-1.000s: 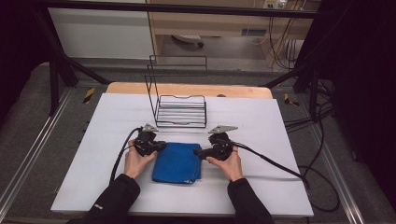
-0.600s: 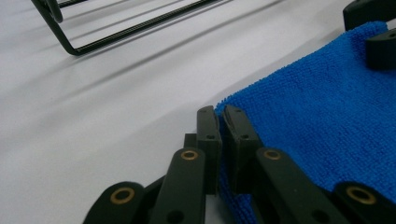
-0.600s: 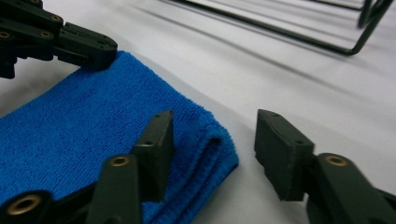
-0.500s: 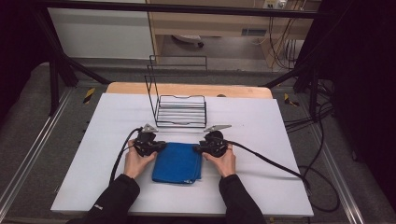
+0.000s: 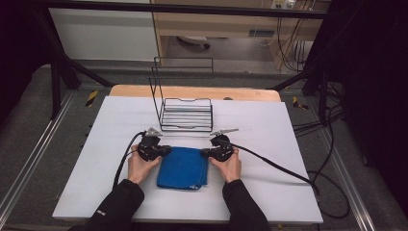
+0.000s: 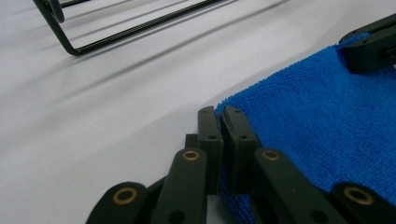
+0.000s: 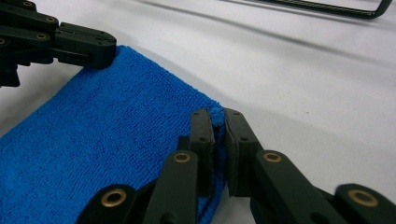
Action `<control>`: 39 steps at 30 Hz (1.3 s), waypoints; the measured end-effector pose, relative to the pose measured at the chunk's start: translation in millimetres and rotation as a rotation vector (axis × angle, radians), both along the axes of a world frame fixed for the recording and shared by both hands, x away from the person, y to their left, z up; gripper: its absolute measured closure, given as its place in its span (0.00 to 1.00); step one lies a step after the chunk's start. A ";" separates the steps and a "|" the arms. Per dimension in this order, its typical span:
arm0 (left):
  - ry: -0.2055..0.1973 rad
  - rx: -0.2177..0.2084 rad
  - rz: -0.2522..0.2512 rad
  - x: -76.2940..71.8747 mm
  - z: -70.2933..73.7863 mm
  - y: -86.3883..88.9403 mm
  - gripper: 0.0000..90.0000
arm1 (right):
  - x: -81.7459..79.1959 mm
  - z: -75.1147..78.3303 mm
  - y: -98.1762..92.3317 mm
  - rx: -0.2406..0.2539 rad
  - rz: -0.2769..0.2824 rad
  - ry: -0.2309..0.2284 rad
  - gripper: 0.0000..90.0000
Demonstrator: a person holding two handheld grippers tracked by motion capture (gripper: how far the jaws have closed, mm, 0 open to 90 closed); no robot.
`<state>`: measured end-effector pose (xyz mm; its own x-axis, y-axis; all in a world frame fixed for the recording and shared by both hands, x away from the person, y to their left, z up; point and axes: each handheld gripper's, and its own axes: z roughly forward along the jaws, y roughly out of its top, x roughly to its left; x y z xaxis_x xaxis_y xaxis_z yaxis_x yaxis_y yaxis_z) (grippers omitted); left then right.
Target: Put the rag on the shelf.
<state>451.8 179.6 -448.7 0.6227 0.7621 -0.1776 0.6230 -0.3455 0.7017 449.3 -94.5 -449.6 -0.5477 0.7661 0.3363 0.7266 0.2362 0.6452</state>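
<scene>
A folded blue cloth (image 5: 183,167) lies flat on the white table (image 5: 288,134) between the person's hands. My left gripper (image 5: 166,150) is shut on the cloth's far left corner; in the left gripper view its jaws (image 6: 220,112) pinch the blue edge (image 6: 317,116). My right gripper (image 5: 204,153) is at the far right corner. Its jaws have just been closing, and in the right gripper view they (image 7: 218,114) stand shut with the cloth's corner (image 7: 107,140) squeezed between them. Each gripper view also shows the other gripper across the cloth (image 6: 369,49) (image 7: 93,46).
A black wire rack (image 5: 185,113) with a tall wire back stands just beyond the cloth, near the table's middle. A cable trails from each gripper, the right one (image 5: 279,166) running off to the table's right edge. Bare white table lies on both sides.
The right hand and its gripper shifted a little to the left, onto the cloth's far right corner. The left hand and the cloth stayed where they were.
</scene>
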 end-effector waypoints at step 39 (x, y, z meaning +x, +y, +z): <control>-0.212 -0.124 -0.024 -46.5 68.2 18.2 0.96 | -31.7 62.7 -11.5 0.125 0.064 -0.275 0.94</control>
<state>405.3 197.8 -380.5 0.6735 0.7272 -0.1323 0.4500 -0.2614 0.8539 417.6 -106.0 -386.9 -0.6767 0.6893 0.2588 0.5073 0.1818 0.8424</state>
